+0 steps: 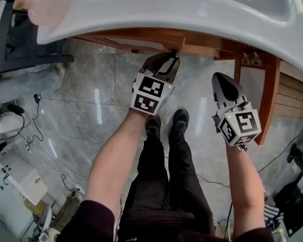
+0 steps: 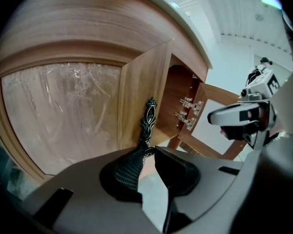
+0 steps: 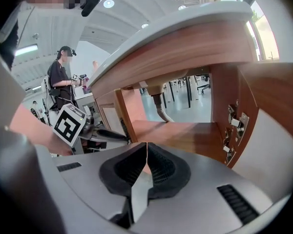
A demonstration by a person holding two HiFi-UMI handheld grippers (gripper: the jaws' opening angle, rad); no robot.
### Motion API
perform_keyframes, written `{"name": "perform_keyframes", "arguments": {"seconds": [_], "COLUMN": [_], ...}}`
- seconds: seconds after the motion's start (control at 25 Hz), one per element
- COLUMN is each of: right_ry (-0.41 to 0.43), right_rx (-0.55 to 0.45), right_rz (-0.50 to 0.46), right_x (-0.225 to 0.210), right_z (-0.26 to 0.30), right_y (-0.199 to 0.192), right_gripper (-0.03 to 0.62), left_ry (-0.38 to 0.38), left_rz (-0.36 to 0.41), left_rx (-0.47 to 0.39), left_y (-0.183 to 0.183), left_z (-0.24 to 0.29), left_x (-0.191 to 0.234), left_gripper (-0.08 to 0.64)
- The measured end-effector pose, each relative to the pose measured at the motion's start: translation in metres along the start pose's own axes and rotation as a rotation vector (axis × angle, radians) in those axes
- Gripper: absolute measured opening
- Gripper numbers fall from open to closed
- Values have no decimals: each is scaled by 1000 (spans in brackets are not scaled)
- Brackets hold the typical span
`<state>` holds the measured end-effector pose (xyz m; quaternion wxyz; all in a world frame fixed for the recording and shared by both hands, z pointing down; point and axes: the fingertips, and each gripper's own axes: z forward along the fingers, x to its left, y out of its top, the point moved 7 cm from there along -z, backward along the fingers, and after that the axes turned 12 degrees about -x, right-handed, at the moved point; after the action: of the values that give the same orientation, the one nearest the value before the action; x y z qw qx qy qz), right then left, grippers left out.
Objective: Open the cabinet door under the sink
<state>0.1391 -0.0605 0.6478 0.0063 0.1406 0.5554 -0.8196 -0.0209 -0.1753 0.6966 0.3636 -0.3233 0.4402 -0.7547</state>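
Left gripper (image 2: pixel 149 152) pinching ornate handle (image 2: pixel 148 118) at free edge of cabinet door (image 2: pixel 141 96), door ajar. Right gripper (image 3: pixel 146 147) pressed together, empty, facing open cabinet bay (image 3: pixel 185 130).

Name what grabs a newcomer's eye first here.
The left claw clamped on the ornate dark metal handle of the wooden cabinet door, ajar beneath the white sink basin. To its right, the right claw hangs shut and empty before the open compartment with its metal hinges.
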Motion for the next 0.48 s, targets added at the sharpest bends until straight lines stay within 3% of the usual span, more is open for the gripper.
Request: {"name": "perform_keyframes", "arguments": {"seconds": [0.24,0.48], "right_ry": [77,253], "right_rx": [-33,-59], "right_rz": [-15,-43], "right_x": [19,44], "right_z": [8,28], "right_y": [19,31], "right_gripper": [61,144], "left_ry": [-80,-132], "left_rz": [14,41], "left_rx": [17,22], "left_y": [-8,-12], "left_z": [-16,-24], "left_x": [-3,-3], "left_gripper": [86,86]}}
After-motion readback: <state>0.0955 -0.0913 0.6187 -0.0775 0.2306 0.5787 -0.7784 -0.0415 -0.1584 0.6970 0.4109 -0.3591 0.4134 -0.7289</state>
